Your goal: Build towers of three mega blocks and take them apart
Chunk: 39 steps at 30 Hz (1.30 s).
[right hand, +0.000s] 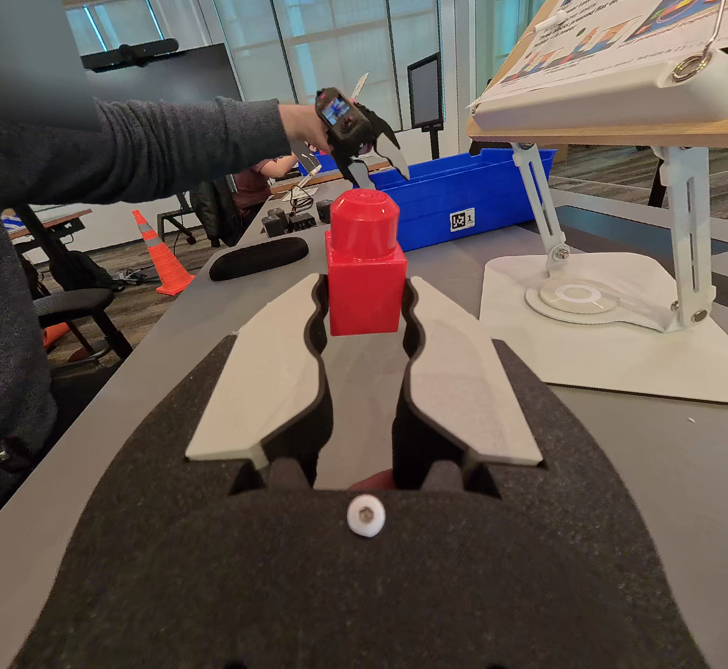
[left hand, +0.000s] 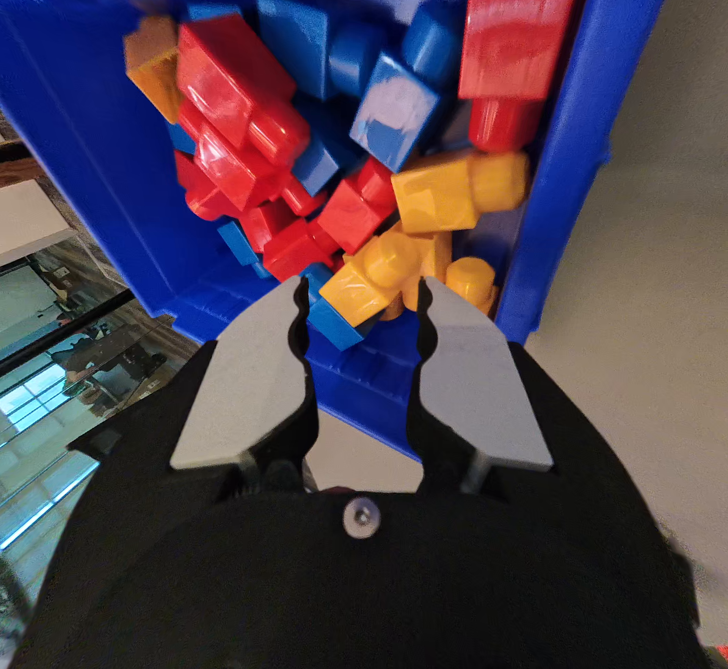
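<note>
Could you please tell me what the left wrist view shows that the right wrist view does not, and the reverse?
Only the left wrist view shows the red, blue and yellow blocks piled inside the bin, under the open left hand-held gripper. Only the right wrist view shows the right hand-held gripper shut on a red block, and a document stand. Both show the blue bin.

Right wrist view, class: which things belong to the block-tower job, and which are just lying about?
Job:
red block, held upright in right gripper
blue bin
left gripper, open over the bin

Lying about:
cone
black pad
stand with sheet
</note>
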Motion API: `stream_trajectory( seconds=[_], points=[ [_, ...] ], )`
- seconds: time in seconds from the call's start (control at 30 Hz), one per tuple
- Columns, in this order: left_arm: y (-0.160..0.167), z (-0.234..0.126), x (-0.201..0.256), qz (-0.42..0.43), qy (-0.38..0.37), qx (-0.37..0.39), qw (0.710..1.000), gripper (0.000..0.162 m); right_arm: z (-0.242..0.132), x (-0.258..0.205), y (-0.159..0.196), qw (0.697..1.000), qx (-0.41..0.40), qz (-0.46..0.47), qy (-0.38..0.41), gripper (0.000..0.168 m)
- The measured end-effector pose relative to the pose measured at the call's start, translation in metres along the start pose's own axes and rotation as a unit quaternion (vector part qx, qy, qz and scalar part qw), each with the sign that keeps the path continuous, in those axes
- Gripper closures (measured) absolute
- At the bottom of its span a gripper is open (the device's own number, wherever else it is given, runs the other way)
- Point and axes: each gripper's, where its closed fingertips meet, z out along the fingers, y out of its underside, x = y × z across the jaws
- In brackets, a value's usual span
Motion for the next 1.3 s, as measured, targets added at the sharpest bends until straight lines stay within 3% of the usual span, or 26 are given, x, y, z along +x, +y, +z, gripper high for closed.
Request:
stream_trajectory(
  seconds=[0.5,0.77,0.87,1.03,1.3],
  points=[
    [0.02,0.038,-0.003,0.07,0.016,-0.069,0.995,0.118,0.0,-0.001,0.001,1.0,-0.003,0.0,-0.002,0.133],
    [0.0,0.023,-0.024,-0.122,-0.014,0.025,0.992,0.12,0.002,-0.003,0.003,1.0,-0.013,-0.011,0.0,0.133],
    [-0.02,0.001,-0.038,-0.23,-0.024,0.119,0.966,0.12,0.004,-0.002,0.005,1.0,-0.019,-0.014,0.004,0.133],
    [-0.065,-0.043,-0.045,-0.357,0.005,0.295,0.886,0.121,0.008,-0.003,0.011,0.999,-0.041,-0.024,0.013,0.133],
    [-0.141,-0.112,-0.03,-0.417,0.065,0.455,0.784,0.121,0.014,-0.002,0.02,0.995,-0.075,-0.049,0.037,0.133]
  ],
)
